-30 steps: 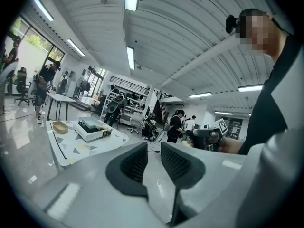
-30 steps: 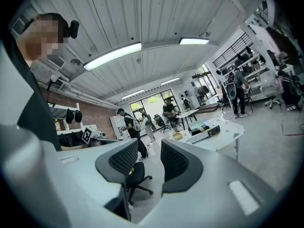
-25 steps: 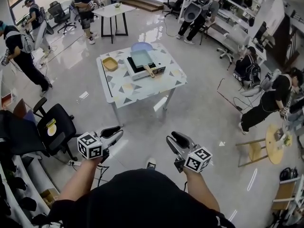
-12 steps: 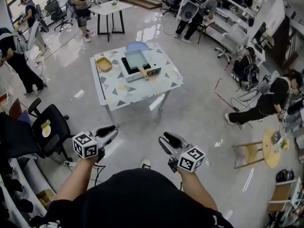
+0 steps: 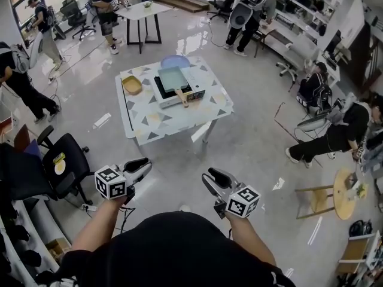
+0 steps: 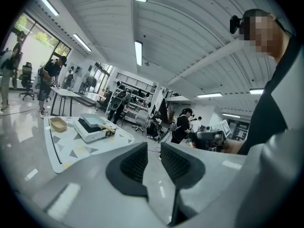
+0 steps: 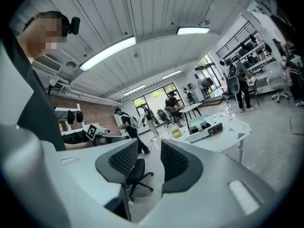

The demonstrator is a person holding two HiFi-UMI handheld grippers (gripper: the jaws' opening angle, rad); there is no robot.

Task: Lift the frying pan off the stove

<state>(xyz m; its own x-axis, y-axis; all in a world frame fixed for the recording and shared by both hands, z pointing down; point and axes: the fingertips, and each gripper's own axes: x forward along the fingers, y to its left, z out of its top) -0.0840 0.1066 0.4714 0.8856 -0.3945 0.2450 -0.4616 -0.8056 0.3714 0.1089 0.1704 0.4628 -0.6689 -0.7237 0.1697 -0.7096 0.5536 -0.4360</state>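
**Both grippers released, well apart from the table**
We hold the left gripper (image 5: pixel 142 166) and the right gripper (image 5: pixel 210 176) low and near, each with its jaws apart and nothing between them. Far ahead, on the patterned table (image 5: pixel 179 113), the frying pan (image 5: pixel 172 75) sits on the white stove (image 5: pixel 196 79), its wooden handle pointing toward us. A wooden bowl (image 5: pixel 131 85) lies to its left.

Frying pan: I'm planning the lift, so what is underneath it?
The frying pan sits on a white portable stove on the patterned table. The stove top directly beneath the pan is covered and cannot be seen.
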